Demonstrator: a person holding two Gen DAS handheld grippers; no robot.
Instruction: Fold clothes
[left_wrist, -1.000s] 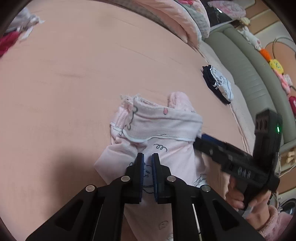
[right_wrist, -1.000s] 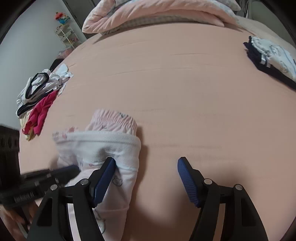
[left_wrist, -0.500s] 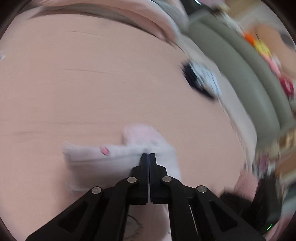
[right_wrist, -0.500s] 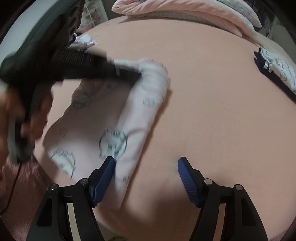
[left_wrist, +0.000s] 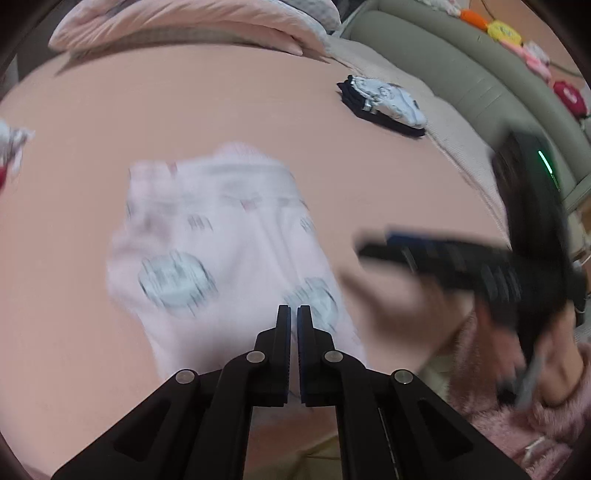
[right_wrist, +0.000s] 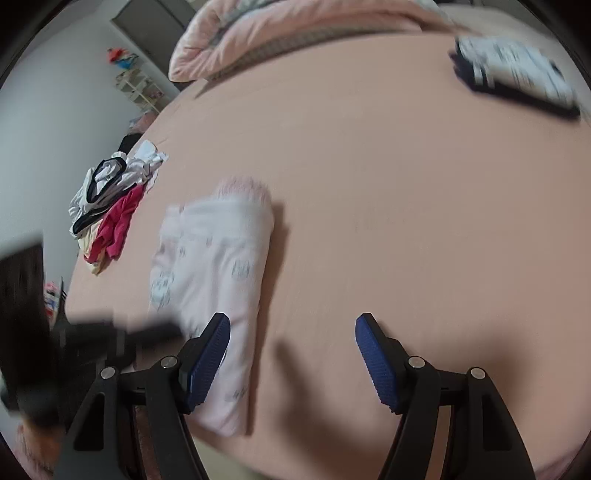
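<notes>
Left gripper (left_wrist: 290, 310): jaws closed, only a sliver between the pads, nothing visibly caught; tips over the near end of the garment.

Right gripper (right_wrist: 293, 325): jaws wide apart, empty; left pad over the garment's near right edge, right pad over bare sheet (right_wrist: 406, 206).

Hand (left_wrist: 554, 362): pink fuzzy sleeve, holding the right gripper, blurred, at the right of the left view.

Garment (left_wrist: 221, 236): pale pink, printed with grey motifs, folded into a long strip, flat on the sheet just ahead of both grippers; frilled pink edge at its far end. Blurred in both views.

Heap (right_wrist: 110, 206): loose clothes, white, black-trimmed, magenta, at the bed's left edge, apart from the garment.

Stack (left_wrist: 384, 99): folded, white print over dark, far right of the sheet.

Quilt (left_wrist: 177, 22): pink, bunched along the far edge.

Headboard (left_wrist: 461, 62): grey-green, padded, far right.
</notes>
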